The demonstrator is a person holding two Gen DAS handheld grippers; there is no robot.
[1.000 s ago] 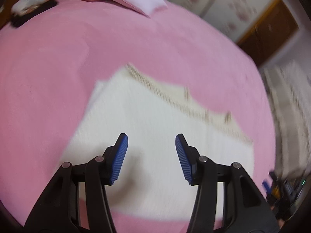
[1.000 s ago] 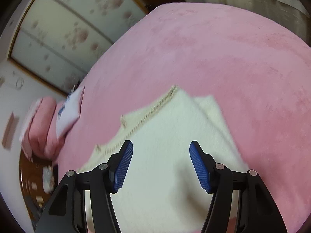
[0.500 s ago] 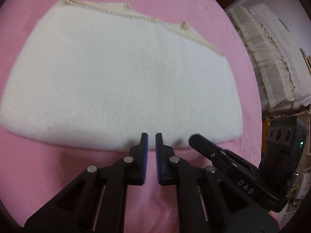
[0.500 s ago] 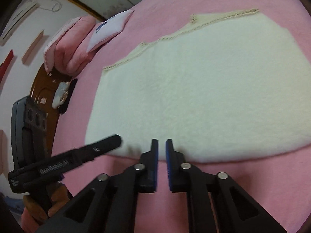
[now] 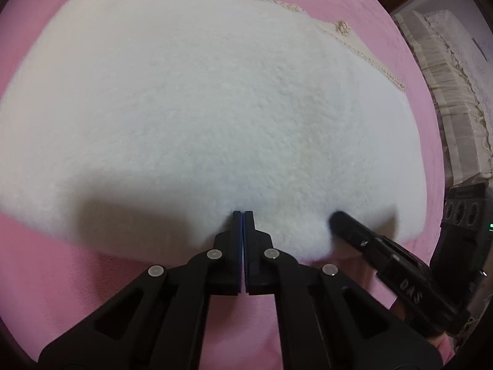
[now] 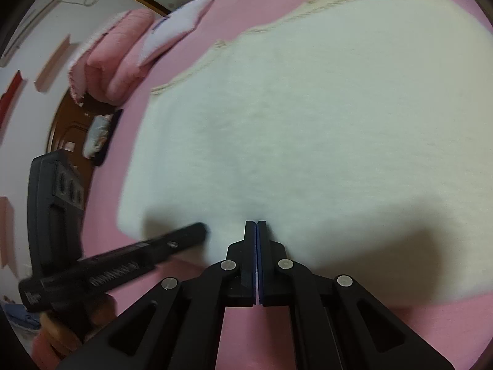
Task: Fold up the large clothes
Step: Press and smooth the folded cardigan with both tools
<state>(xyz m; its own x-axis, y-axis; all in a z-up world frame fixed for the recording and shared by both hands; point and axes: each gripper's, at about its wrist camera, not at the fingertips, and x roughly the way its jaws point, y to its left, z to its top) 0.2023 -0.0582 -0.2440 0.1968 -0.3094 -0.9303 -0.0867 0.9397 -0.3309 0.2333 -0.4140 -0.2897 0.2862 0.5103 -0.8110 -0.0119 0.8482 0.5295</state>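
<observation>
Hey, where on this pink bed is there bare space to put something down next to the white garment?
Bare pink bedcover lies in front of the white garment's near edge, left of the left gripper, and again beyond its trimmed far edge, toward the pillows. It is crowded at the near edge, where the right gripper and the left one sit close together.

You see a fluffy white cloth garment [image 5: 215, 108] with a rough knitted trim, on a soft, matt pink bed [image 5: 61, 277]. Your claws look like matt black plastic.
</observation>
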